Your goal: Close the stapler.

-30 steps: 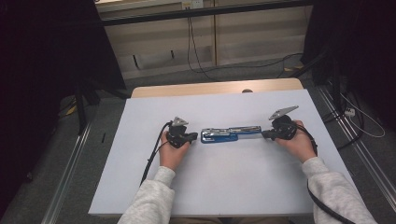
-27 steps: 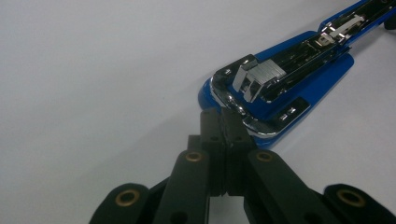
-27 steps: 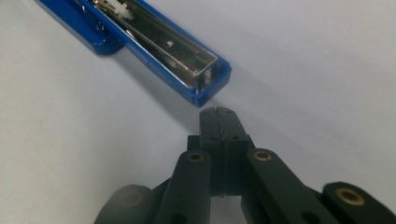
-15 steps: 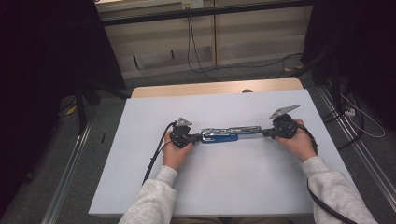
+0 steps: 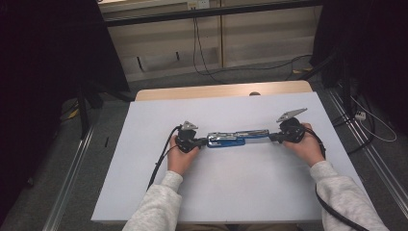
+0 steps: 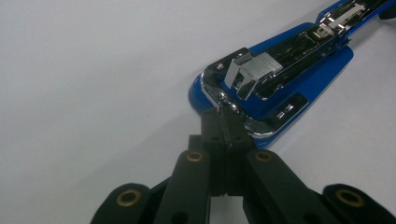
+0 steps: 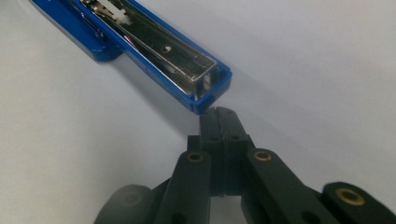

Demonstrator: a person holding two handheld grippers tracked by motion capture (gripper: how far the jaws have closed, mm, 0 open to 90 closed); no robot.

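A blue stapler (image 5: 236,138), opened out flat, is lying across the middle of the white table (image 5: 144,192). The left gripper (image 5: 201,142) is meeting its left end, the right gripper (image 5: 272,137) its right end, both with jaws closed together.

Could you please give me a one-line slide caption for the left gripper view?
Shut left gripper at the chrome end of an opened blue stapler on a white table.

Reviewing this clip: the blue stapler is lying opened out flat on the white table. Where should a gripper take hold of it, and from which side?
Probably the narrow arm of the blue stapler, near the right gripper. Come from above with the jaws across its width: that arm is slim and straight-sided, lying flat on the white table. The base end by the left gripper is wider and rounded, so a worse bite.
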